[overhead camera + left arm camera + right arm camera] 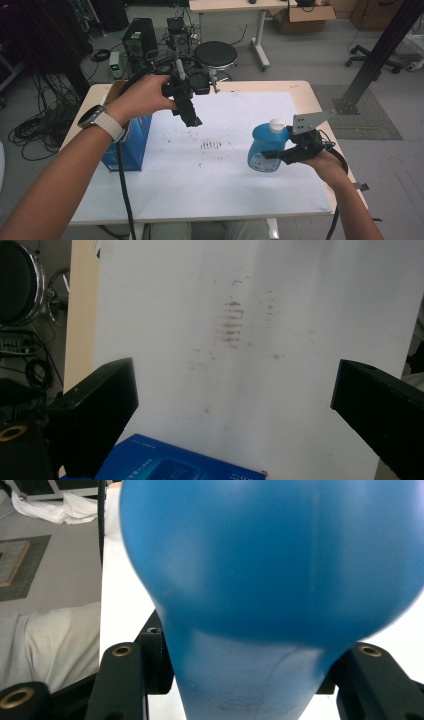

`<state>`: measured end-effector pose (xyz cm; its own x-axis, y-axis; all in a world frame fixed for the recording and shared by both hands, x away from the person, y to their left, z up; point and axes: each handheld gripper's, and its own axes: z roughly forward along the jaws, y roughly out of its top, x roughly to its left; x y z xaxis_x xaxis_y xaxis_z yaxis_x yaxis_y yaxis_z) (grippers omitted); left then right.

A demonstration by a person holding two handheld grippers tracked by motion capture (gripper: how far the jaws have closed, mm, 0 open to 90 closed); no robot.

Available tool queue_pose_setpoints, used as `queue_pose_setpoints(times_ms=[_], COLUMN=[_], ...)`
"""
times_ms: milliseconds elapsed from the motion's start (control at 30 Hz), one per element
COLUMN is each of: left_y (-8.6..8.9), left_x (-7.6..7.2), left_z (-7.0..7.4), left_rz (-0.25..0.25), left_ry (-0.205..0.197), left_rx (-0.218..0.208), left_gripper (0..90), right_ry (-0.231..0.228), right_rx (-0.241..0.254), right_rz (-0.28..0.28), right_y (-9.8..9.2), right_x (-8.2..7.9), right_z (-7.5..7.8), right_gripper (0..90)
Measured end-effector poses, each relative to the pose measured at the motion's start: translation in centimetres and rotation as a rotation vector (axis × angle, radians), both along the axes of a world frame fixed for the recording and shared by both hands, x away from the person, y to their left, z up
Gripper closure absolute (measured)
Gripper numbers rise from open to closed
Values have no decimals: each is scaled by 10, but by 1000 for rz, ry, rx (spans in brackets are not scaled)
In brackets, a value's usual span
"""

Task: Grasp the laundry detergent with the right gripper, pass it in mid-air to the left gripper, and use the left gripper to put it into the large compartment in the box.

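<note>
Gripping a blue bottle [263, 147] with a white cap, the right gripper [280, 154] sits over the right side of the table, and in the right gripper view you can see its two black jaws pressed against either side of the bottle's [270, 565] narrower part, with the fat blue body bulging up right in front of the camera. So yeah, that one is clamped on the bottle, which looks roughly upright and is sitting on or just above the white sheet [210, 170]; can't really tell if it's touching down. The left gripper [191, 119] is held up in the air by the left hand [142, 97], pointing down and away from the person, and nothing sits between its jaws. In the left gripper view those jaws stand wide apart with just the white sheet [260, 365] ahead of them, plus a patch of brownish smudges [231, 322] straight out in front. A blue box [175, 462] shows right below and just behind the left gripper, near its left jaw, and in the high view the same blue box [131, 147] stands under the left forearm. There's a watch [97, 120] with a pale strap on that wrist.
</note>
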<state>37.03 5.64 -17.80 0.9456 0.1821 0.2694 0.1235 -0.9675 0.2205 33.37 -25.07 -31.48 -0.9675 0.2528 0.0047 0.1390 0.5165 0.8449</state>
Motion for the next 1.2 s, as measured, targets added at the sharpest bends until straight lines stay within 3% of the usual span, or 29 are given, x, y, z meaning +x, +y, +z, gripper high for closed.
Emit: queue_pose_setpoints(times_ms=[400,633,1000,1200], left_y=[-14,-17,-15,-15], left_x=[-26,-39,-45,-48], left_z=[5,9,6,9], left_rz=[-66,-108,-117,-128], left_ry=[16,61,108,136], left_rx=[1,-19,-26,-49], left_gripper=[54,54,54,57], right_ry=[-21,-37,-35,-30], right_rx=[-37,-44,-39,-25], right_rz=[66,104,157,175], right_y=[36,58,86,98], right_x=[3,4,4,4], right_z=[14,17,16,13], right_gripper=[444,444,444,444])
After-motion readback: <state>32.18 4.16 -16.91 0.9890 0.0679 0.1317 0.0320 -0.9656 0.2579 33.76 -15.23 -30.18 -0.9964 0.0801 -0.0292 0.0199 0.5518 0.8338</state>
